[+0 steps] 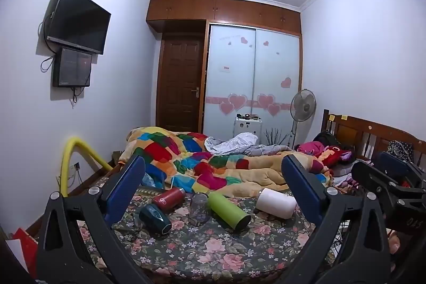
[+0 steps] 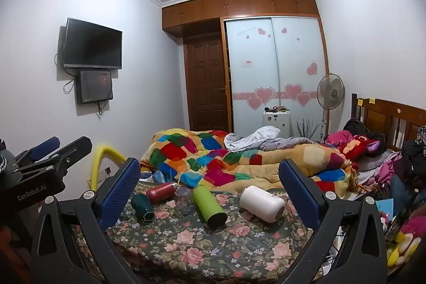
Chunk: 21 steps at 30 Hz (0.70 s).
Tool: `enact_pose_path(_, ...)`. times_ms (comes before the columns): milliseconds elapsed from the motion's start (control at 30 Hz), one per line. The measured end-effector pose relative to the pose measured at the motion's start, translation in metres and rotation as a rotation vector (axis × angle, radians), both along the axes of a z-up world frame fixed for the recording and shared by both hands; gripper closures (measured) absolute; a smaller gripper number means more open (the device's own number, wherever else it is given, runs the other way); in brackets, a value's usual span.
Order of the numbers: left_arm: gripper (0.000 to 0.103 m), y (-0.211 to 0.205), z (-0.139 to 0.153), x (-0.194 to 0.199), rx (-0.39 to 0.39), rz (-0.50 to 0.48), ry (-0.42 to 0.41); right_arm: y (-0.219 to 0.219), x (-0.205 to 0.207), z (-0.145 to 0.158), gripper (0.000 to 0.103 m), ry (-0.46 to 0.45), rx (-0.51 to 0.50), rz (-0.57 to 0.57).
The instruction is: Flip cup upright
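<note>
A patchwork blanket (image 1: 202, 164) lies heaped on a bed with a floral sheet (image 1: 202, 252). At ten o'clock, a dark television (image 1: 78, 20) hangs on the wall. At twelve o'clock stands a wardrobe (image 1: 253, 76) with pink hearts; a standing fan (image 1: 303, 104) is at two o'clock.

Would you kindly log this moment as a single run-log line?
phase: pre-grasp | left gripper: open, empty | right gripper: open, empty | green bottle, white cup, red bottle: lying on floral bedsheet
</note>
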<state>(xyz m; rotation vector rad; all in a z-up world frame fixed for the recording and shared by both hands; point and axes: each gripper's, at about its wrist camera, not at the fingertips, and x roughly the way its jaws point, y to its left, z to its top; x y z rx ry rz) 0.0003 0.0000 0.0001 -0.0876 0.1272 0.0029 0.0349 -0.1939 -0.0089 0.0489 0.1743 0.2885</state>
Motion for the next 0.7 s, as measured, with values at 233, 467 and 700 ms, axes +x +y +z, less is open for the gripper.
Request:
enact_pose_path(233, 0.000, 0.007, 0.003, 0.002, -0.007, 0.002, 0.007, 0.000, 0.000, -0.002, 0.000, -0.001, 0.005, 0.003)
enact_pose_path(467, 0.000, 0.004, -0.006, 0.007, 0.019, 0.022, 0.002, -0.002, 0.002, 0.000, 0.000, 0.007, 0.009, 0.006)
enact_pose_path(700, 0.000, 0.002, -0.009, 0.009, 0.020, 0.027, 0.004, -0.001, 0.004, 0.000, 0.000, 0.013, 0.011, 0.005)
